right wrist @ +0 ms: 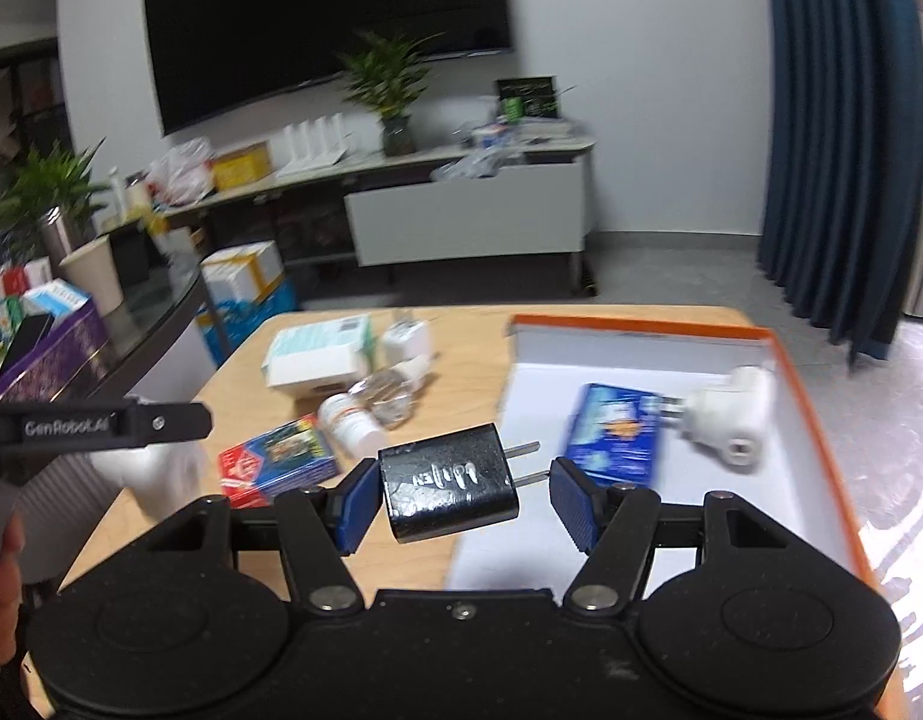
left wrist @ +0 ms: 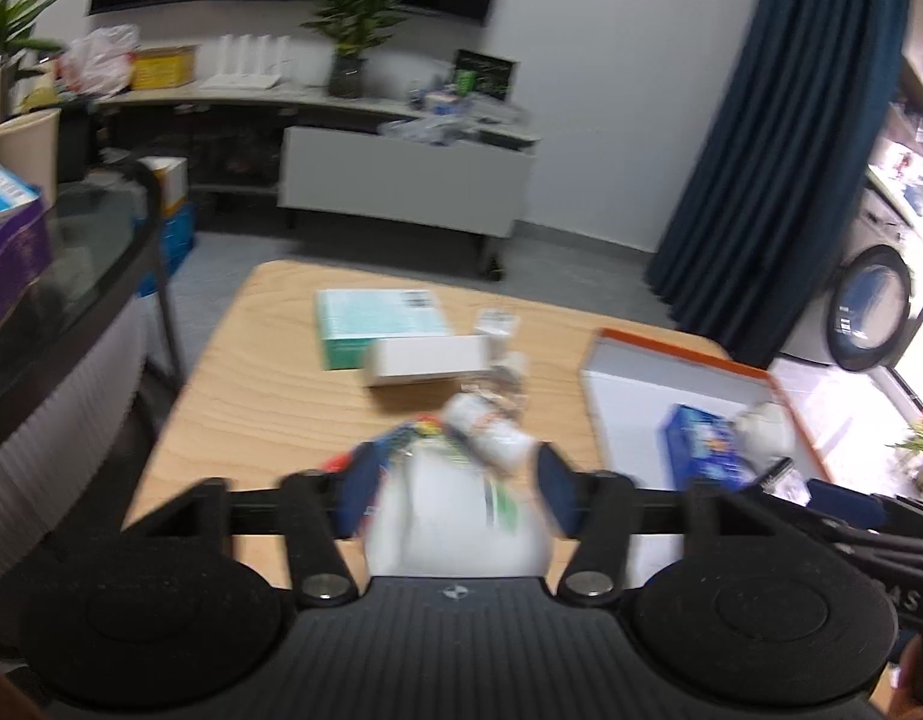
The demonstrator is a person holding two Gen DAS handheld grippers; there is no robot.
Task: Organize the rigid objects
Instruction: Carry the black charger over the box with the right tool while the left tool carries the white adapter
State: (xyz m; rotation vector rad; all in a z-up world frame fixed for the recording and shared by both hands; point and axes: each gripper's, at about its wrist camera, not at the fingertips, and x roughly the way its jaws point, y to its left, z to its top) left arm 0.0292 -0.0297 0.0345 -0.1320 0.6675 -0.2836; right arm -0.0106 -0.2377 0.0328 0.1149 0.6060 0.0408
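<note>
Your right gripper [right wrist: 464, 495]: jaws wide, black plug adapter [right wrist: 448, 489] between the pads, touching the left pad only, prongs pointing right, at the left rim of the orange-edged box lid [right wrist: 821, 420]. Lid sits at the desk's [right wrist: 461, 324] right edge; inside it a blue packet [right wrist: 617, 432] w/ a white charger [right wrist: 731, 420] just beside it.

Your left gripper [left wrist: 458, 495]: jaws part-open around a blurred white item [left wrist: 455, 516]; can't tell if it's clamped.

Desk centre: red box [right wrist: 275, 459], white pill bottle [right wrist: 350, 423], white carton [right wrist: 314, 375], teal box [right wrist: 320, 339].
</note>
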